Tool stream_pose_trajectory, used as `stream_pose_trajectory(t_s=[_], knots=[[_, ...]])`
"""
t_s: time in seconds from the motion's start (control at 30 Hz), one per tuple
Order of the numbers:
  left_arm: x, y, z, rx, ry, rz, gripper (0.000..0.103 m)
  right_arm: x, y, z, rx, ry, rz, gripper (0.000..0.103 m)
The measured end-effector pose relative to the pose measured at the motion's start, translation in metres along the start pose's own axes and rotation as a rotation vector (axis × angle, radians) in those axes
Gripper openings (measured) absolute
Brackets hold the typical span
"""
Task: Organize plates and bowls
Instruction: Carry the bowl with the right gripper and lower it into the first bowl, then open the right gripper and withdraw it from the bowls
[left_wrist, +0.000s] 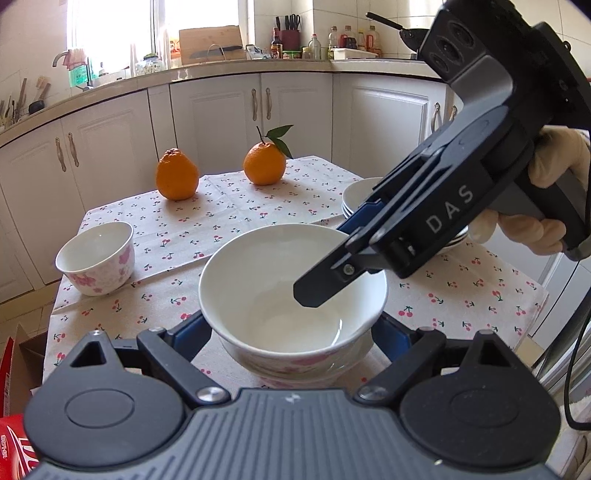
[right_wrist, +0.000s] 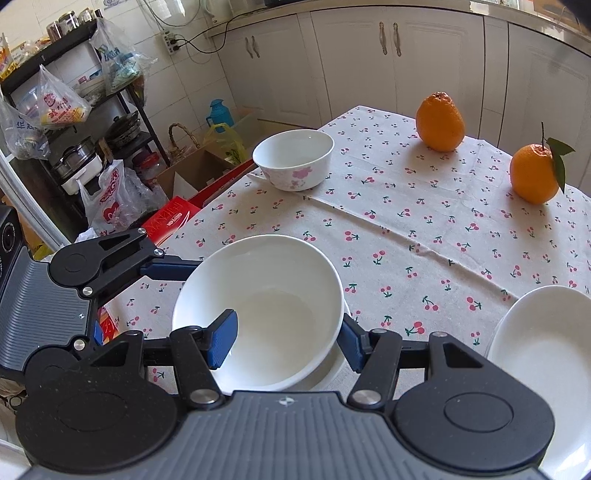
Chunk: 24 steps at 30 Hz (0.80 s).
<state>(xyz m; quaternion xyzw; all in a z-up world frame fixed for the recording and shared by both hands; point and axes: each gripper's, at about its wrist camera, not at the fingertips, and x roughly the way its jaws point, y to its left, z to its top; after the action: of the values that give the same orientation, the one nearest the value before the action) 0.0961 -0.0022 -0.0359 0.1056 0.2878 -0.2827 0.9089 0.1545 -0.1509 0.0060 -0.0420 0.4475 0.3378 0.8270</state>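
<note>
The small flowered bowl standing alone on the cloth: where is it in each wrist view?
Left wrist: the small flowered bowl stands at mid left, near the table's left edge.
Right wrist: the same bowl sits at upper centre, near the table's far-left edge.
Shared landmark: the leafed orange, upper centre in the left view, far right in the right view.

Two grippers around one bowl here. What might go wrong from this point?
1. The right gripper straddles the top bowl at its rim, one finger inside; a one-sided hold may tilt or drop it.
2. The left gripper flanks the same stack, so the two may collide.
3. The top bowl nests in a lower bowl; lifting may drag that along.
</note>
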Motion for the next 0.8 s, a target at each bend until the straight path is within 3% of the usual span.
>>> stream_pose_trajectory(t_s=[0.53, 0.8], knots=[[0.0091, 0.0027, -0.001, -0.01, 0.022, -0.019, 0.093, 0.0043, 0.0002, -0.0028, -0.011, 0.015, -0.014, 0.067], [0.0069, 0.0027, -0.0033, 0.004, 0.017, -0.025, 0.095, 0.0023, 0.0026, -0.0005, -0.014, -0.006, -0.022, 0.084]])
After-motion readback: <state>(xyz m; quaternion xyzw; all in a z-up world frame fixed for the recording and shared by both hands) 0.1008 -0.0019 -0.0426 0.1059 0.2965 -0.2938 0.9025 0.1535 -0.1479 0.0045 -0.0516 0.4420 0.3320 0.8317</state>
